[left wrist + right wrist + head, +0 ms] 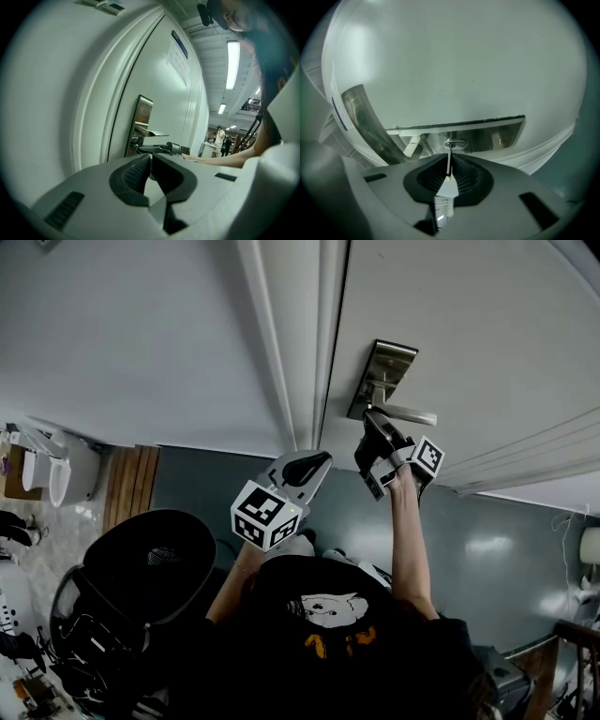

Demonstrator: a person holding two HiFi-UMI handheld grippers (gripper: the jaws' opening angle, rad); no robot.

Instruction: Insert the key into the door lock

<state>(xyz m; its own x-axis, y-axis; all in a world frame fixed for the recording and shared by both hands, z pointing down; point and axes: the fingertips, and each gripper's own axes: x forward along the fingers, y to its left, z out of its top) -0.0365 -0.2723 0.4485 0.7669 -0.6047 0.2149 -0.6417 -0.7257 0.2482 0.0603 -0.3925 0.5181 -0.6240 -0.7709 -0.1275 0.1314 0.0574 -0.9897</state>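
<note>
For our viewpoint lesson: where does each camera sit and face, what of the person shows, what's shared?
Head view: on the person's head, facing steeply down at the door; shows the left gripper, right gripper and right forearm.
Left gripper view: rides the left gripper, looking along its shut, empty jaws toward the door; the right forearm crosses it.
Right gripper view: rides the right gripper, looking along jaws clamped on the key at the keyhole.
Shared: all three show the lock plate.

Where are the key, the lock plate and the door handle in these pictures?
key [449, 161], right gripper view, middle of its blade between the jaws.
lock plate [391, 360], head view, its bare upper part.
door handle [412, 414], head view, middle of the lever.
</note>
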